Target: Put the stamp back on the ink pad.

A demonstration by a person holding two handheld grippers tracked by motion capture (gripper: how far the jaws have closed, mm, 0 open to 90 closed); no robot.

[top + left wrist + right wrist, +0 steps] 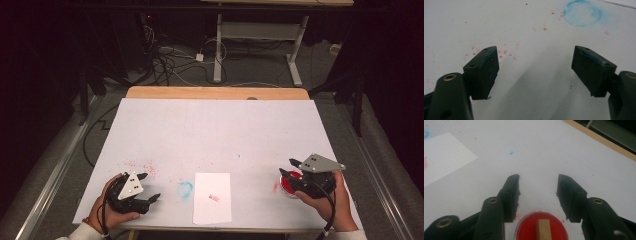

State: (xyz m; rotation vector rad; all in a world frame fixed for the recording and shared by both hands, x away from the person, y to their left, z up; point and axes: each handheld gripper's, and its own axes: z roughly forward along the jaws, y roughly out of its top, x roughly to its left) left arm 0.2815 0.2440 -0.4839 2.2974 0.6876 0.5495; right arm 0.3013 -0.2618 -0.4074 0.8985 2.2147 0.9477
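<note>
A small round red dish (526,227) sits on the white table cover near the right front edge, with a light wooden block (543,228) standing in it. My right gripper (537,181) hovers just over the dish (290,186), jaws open, with nothing between the pads. In the high view the right gripper (286,166) points left and away. A white sheet of paper (212,197) with a small red mark (214,198) lies at the front centre. My left gripper (151,186) rests at the front left, open and empty, pointing toward a blue ring stain (582,13).
Red specks (501,53) dot the white cover (215,130) near the left gripper, and a faint blue dot (511,152) lies mid-table. The wooden table edge (215,93) runs along the far side, with a desk frame (257,45) and cables beyond.
</note>
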